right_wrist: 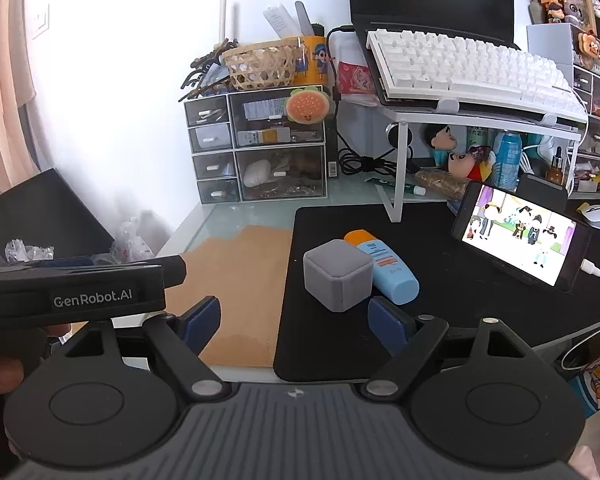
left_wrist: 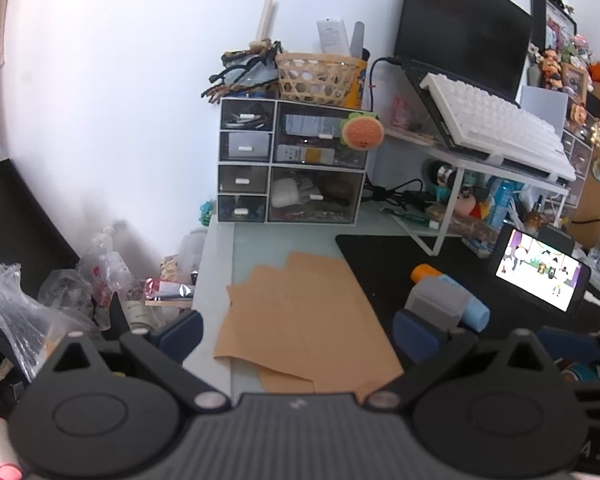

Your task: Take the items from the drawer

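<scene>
A grey box point(right_wrist: 337, 280) is sitting beside a pale-blue, orange-capped tube point(right_wrist: 384, 266). Brown paper point(right_wrist: 236, 280) is adjoining a black mat point(right_wrist: 440, 300).

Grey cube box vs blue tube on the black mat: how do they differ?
The grey velvety cube box is boxy with rounded corners; the light blue tube with an orange cap is long and rounded. The box sits upright on its base; the tube lies on its side, cap pointing away. The box is plain grey; the tube carries printed labelling. Both rest on the black desk mat, side by side and seemingly touching, ahead of the open right claw.
</scene>
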A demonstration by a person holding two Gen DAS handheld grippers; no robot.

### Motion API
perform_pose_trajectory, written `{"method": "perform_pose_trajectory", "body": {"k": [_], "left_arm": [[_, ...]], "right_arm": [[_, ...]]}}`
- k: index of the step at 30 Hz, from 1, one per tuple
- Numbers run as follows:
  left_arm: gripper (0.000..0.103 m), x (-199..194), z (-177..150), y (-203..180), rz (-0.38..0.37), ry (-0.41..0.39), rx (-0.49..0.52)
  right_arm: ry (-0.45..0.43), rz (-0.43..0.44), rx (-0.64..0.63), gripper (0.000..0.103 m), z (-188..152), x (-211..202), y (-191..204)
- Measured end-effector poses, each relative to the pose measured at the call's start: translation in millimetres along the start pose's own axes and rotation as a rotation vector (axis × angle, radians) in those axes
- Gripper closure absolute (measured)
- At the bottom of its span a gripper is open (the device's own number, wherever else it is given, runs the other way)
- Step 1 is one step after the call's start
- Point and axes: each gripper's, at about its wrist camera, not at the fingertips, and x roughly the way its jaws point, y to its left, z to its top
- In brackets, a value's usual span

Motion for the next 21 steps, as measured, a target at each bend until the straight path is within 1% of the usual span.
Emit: {"method": "perform_pose_trajectory", "body": {"k": [7,11,13,18,21], "left_arm": [[0.0,-5.0,4.2,-6.0,0.026,-0.023,0.026],[0.0,-4.6,6.3,-7.4,0.026,-0.018,0.03],[0.0,-3.8,6.1,-7.4,0.022,-0.014,0.028],[0.0,-0.1,6.2,-5.4,0.011,0.005,0.004],[0.0,2.7,6.0,-5.6,0.019,0.014,0.007]], "right_arm": [[0.001,-0.011,-0.003,0.018,2.6,-4.3,-1.7],[0.001,-0.014,-0.002,0.018,4.3,-5.7,-3.6],[0.003,-0.013,0.0,0.018,-1.7,-8.4,2.5],[0.009,-0.01,0.011,0.018,-1.3,-6.1,0.3],[0.022,-0.001,0.022,0.019,-1.4,-2.4,-1.5]]}}
